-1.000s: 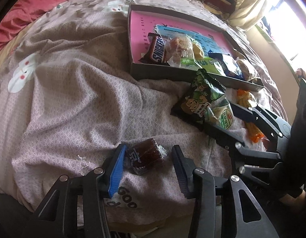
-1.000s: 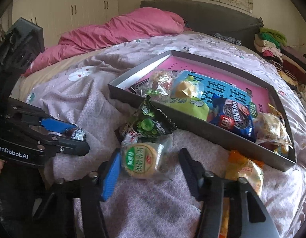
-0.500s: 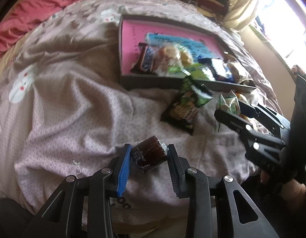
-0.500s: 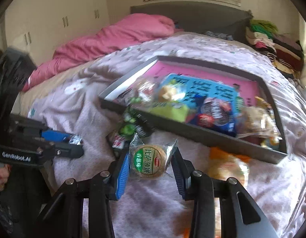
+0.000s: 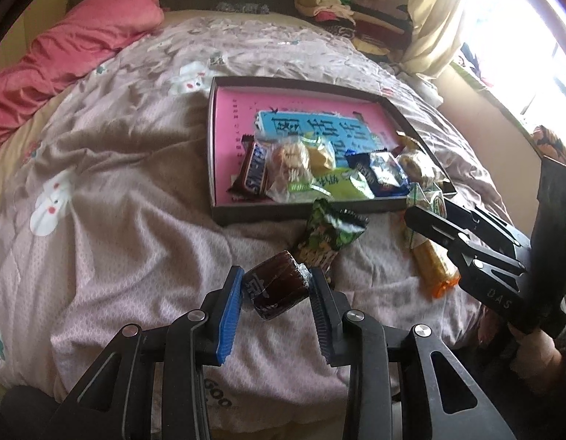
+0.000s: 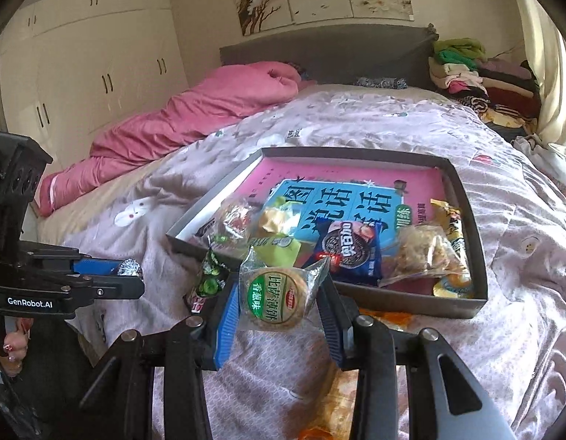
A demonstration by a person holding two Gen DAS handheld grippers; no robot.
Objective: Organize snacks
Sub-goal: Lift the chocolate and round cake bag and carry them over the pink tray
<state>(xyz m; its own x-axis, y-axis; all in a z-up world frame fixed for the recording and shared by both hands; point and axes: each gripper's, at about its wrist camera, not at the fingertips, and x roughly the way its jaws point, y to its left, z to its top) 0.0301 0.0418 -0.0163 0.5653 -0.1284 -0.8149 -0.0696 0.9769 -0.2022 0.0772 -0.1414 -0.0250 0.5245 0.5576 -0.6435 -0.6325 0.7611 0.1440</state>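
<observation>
Both grippers have closed and lifted: left gripper point(image 5: 275, 288) clamps a dark jelly snack point(image 5: 277, 285), right gripper point(image 6: 279, 293) clamps a round biscuit packet point(image 6: 277, 299), both just short of the tray point(image 6: 479, 293), ready to drop in.

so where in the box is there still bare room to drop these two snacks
The far half of the box is bare: pink floor from the far wall to the snickers bar, plus the blue panel. The near edge is crowded from the snickers to the oreo pack and the right corner. Both tongs hold snacks.
</observation>
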